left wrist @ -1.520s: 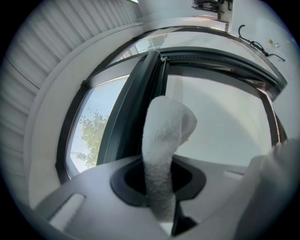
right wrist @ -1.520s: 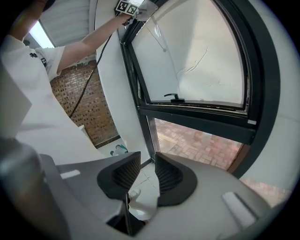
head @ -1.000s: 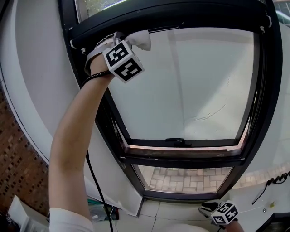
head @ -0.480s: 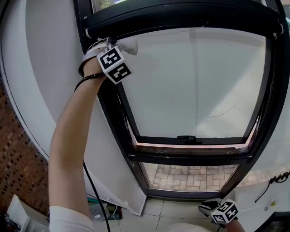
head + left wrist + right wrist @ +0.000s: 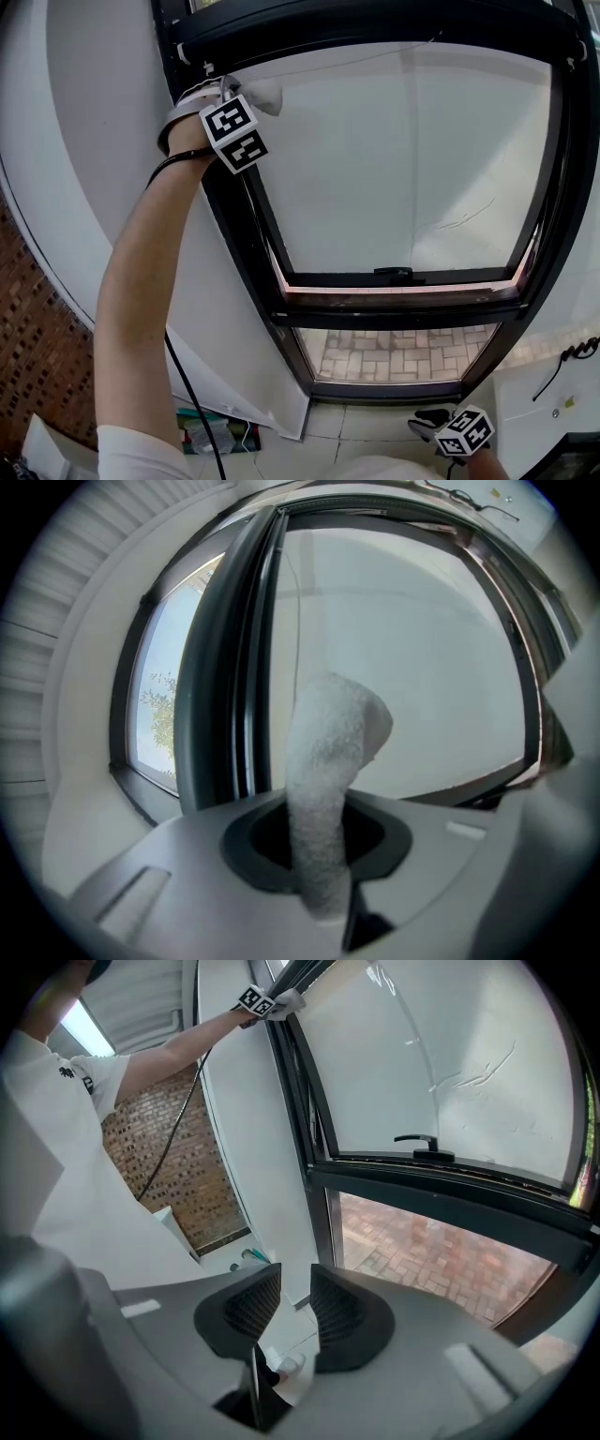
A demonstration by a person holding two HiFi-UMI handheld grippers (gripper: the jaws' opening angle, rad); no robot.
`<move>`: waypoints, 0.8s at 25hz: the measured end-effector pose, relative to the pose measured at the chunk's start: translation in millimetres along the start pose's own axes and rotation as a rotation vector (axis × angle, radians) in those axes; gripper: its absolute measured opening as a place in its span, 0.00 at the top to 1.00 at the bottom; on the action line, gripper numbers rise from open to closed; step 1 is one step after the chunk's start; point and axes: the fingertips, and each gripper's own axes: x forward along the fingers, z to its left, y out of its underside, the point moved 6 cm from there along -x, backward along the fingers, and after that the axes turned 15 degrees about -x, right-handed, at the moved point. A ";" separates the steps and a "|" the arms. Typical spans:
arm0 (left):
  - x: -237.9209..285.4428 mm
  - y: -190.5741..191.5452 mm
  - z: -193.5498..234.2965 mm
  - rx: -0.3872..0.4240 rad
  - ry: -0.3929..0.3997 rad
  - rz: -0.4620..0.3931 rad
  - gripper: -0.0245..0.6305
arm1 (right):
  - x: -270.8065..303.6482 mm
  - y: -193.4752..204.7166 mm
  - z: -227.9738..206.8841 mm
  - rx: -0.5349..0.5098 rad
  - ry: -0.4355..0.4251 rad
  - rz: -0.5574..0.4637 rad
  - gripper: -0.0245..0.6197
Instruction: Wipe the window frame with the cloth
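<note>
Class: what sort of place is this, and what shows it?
Probably indoors in a building, right at a tall window: a dark window frame with a handle, brick paving outside, and a brick wall at left.

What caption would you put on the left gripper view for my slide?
Left gripper clamps a white cloth in its fingers, the free end standing up beside the dark window frame.

The left gripper and its cloth are tucked into the top corner of the window frame, with the white wall close on the outer side. The pane alongside offers open passage. Only the handle juts out, low down.
</note>
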 end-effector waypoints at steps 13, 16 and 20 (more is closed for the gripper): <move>-11.7 42.9 -109.9 -0.003 0.126 -0.018 0.82 | 38.1 -21.6 22.0 -0.033 -0.062 0.018 0.81; -17.1 50.9 -132.4 -0.012 0.151 -0.021 0.82 | 44.4 -24.8 26.3 -0.038 -0.074 0.025 0.81; -23.5 61.3 -163.1 -0.009 0.174 -0.021 0.82 | 49.6 -28.7 26.8 -0.045 -0.077 0.028 0.81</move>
